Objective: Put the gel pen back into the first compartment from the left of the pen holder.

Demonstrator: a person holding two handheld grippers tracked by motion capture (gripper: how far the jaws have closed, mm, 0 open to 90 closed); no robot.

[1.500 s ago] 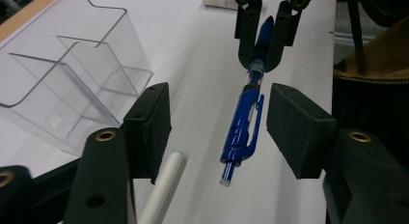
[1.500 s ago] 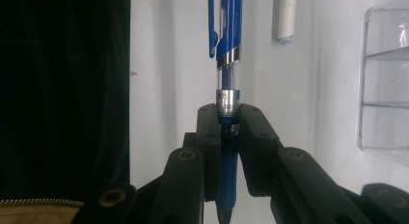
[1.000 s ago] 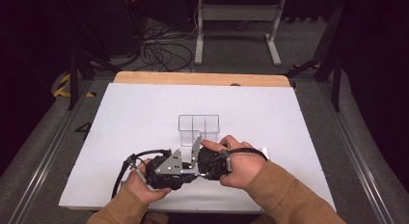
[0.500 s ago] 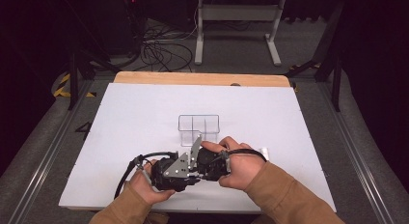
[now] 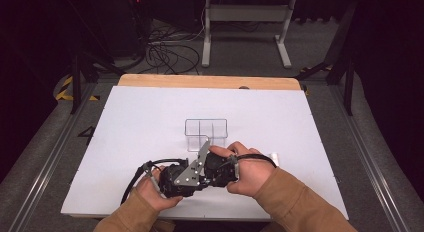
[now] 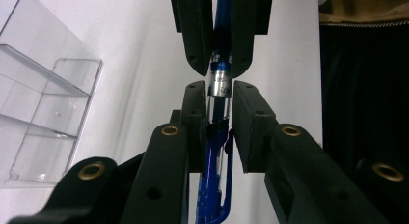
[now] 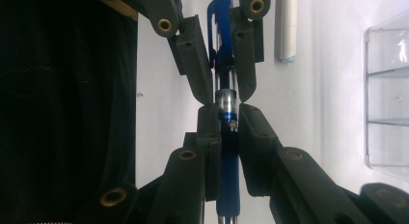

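My left tongs (image 6: 219, 96) have just been closing and now pinch the clear clip end of the blue pen (image 6: 218, 137) in the middle of the frame. My right tongs (image 7: 226, 108) squeeze its dark blue end, nose to nose with the left ones. I think the pen is light, stiff and slippery, so I grip each side of its silver ring. The clear box (image 5: 206, 133) sits just above my hands

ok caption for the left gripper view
Left tool and right tool both shut on a blue pen, clear organiser alongside.
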